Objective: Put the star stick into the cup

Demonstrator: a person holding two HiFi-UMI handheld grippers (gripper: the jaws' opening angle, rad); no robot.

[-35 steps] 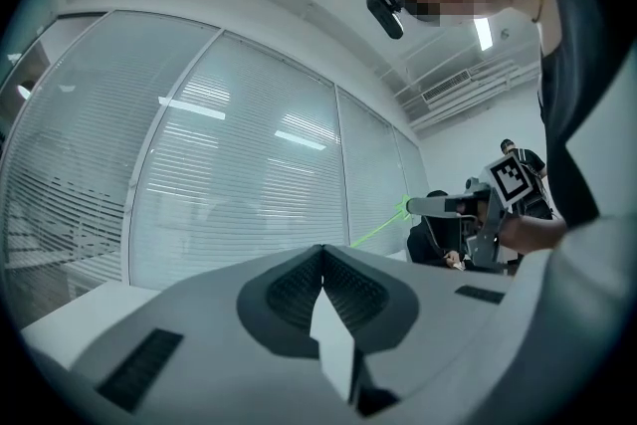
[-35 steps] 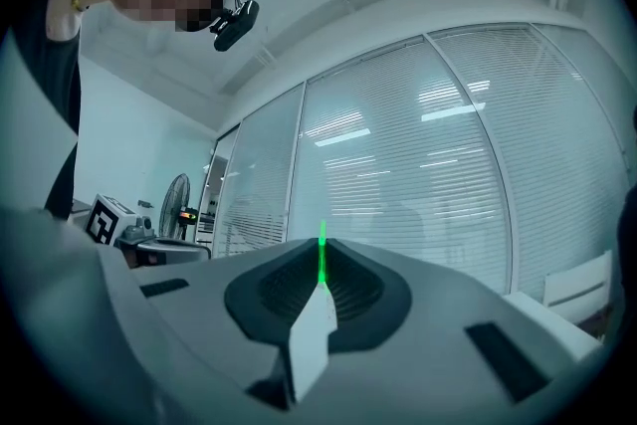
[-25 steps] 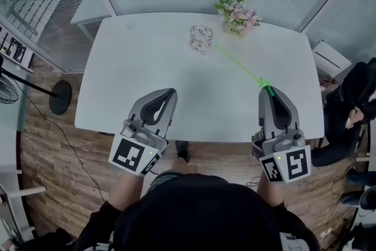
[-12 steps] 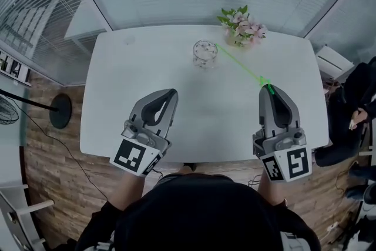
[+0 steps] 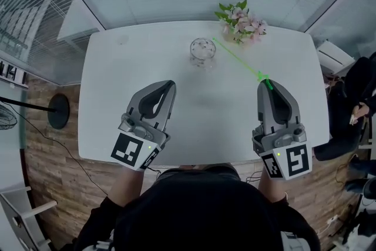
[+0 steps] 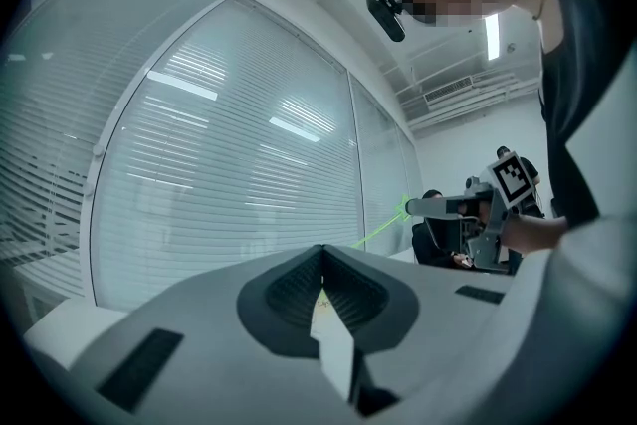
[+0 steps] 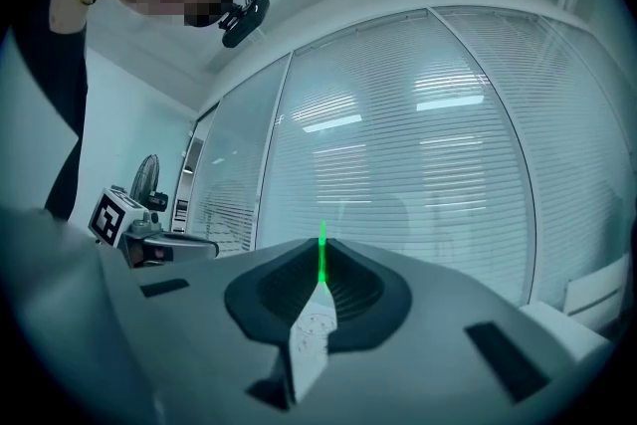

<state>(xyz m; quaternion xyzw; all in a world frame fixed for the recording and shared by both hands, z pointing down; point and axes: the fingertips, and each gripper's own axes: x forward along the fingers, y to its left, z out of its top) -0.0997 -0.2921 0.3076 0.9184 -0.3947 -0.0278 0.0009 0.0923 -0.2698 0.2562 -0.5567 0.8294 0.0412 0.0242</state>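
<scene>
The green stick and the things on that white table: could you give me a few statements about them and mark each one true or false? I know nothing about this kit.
1. The right gripper is clamped on the star stick. True.
2. The star stick stands inside the cup. False: it is held out over the table, and its far end shows just right of the cup, not in it.
3. The left gripper has its jaws together and holds nothing. True.
4. The flowers sit at the table's near edge, beside the person. False: they are at the far edge, to the right of the cup.
5. The cup lies tipped on its side. False: it stands upright on the table.
</scene>
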